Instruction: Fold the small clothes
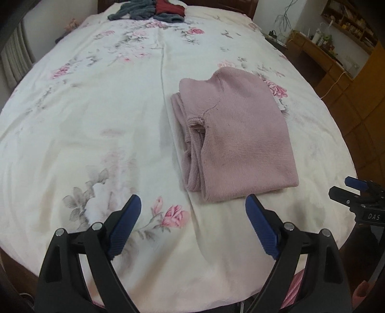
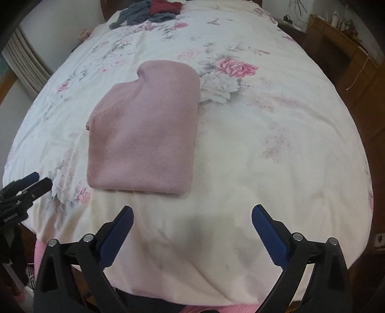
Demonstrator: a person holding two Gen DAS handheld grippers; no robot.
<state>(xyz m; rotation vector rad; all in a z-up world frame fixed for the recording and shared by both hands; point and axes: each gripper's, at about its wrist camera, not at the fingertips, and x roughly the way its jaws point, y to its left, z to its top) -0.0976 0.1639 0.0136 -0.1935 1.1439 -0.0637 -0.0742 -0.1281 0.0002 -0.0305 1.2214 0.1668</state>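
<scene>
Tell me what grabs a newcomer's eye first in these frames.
The folded pink sweater lies alone on the floral bedspread, just ahead of both grippers. The left gripper and right gripper are open and empty, short of it. A dark heap of grey and red clothes sits at the bed's far end.

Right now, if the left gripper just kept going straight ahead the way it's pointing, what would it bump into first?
Probably the floral bedspread. The left gripper is open and aimed down the bed, with the folded pink sweater slightly to its right; its right finger might clip the sweater's near edge. Depth is hard to judge.
</scene>
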